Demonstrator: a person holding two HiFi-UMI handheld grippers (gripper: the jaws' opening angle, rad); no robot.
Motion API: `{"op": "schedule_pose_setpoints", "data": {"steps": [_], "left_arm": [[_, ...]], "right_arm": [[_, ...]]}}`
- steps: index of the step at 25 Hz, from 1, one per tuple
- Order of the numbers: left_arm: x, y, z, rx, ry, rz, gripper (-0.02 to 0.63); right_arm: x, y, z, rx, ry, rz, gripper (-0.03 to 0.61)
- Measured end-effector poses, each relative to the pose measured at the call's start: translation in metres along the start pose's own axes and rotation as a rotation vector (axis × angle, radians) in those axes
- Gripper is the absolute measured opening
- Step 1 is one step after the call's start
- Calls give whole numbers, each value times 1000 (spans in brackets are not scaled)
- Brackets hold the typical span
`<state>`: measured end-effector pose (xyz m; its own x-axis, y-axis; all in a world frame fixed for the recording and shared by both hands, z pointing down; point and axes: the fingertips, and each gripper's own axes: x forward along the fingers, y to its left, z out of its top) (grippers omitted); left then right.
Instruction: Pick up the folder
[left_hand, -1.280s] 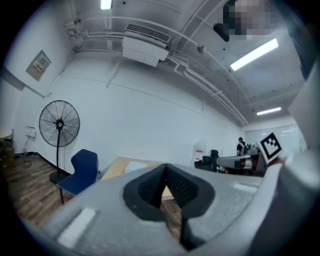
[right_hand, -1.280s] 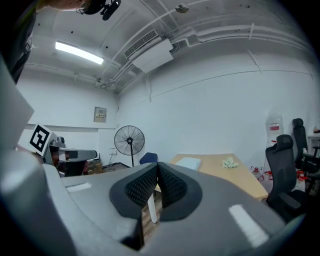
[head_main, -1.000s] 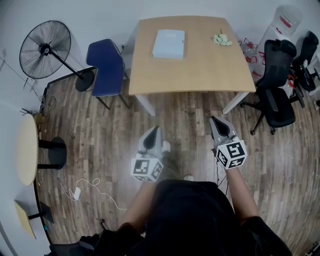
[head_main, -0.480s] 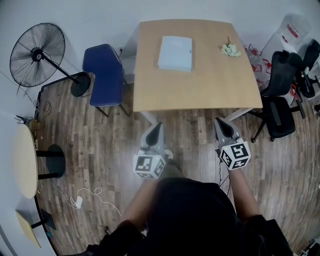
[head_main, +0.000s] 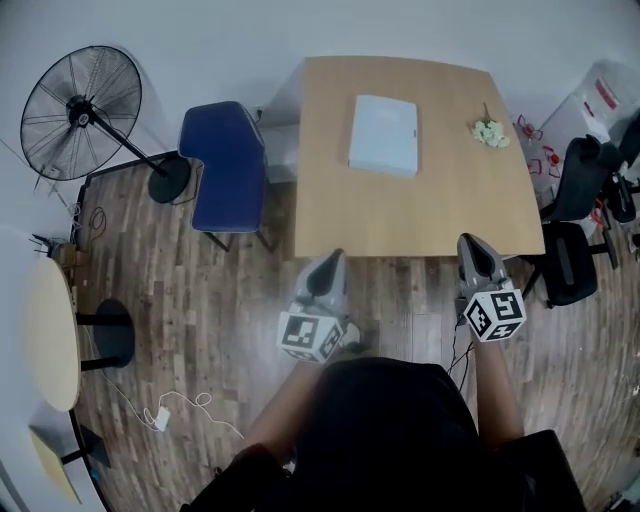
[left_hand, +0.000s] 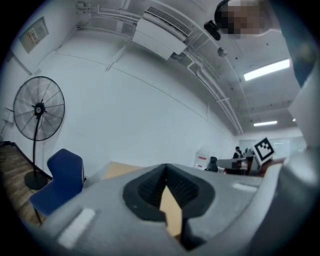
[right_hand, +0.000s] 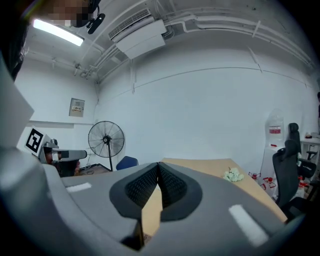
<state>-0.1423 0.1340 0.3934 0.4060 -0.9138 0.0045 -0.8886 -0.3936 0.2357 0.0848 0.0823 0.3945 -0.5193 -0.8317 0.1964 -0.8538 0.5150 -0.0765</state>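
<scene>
A pale blue folder (head_main: 384, 134) lies flat on the far half of a light wooden table (head_main: 420, 215). My left gripper (head_main: 335, 258) is shut and empty, its tips just short of the table's near edge. Further right, my right gripper (head_main: 471, 244) is also shut and empty, with its tips at that near edge. In the left gripper view the gripper (left_hand: 165, 167) points level at the table (left_hand: 120, 170). In the right gripper view the shut jaws of the gripper (right_hand: 158, 165) hide most of the table (right_hand: 215, 166), and the folder does not show.
A small bunch of pale flowers (head_main: 490, 133) lies at the table's far right. A blue chair (head_main: 227, 165) stands left of the table, with a floor fan (head_main: 80, 112) beyond it. Black office chairs (head_main: 580, 225) crowd the right side. A round side table (head_main: 45, 335) stands at far left.
Both grippers have come forward to the table's near edge, still shut. The table and folder now sit closer and further right in the head view.
</scene>
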Motion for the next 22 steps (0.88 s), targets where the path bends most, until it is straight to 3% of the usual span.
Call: {"op": "schedule_pose_setpoints", "data": {"steps": [5,14,22], "left_arm": [[16,42,5,-19,-6,-10,2],[37,68,-5,-56,2,1,2],[91,86,-4,-40,5,3,2]], "right_arm": [[41,14,14,-3,-16,-13,2],[74,16,5,-20,26,-11,2],[131,-16,3,7,19,56,2]]}}
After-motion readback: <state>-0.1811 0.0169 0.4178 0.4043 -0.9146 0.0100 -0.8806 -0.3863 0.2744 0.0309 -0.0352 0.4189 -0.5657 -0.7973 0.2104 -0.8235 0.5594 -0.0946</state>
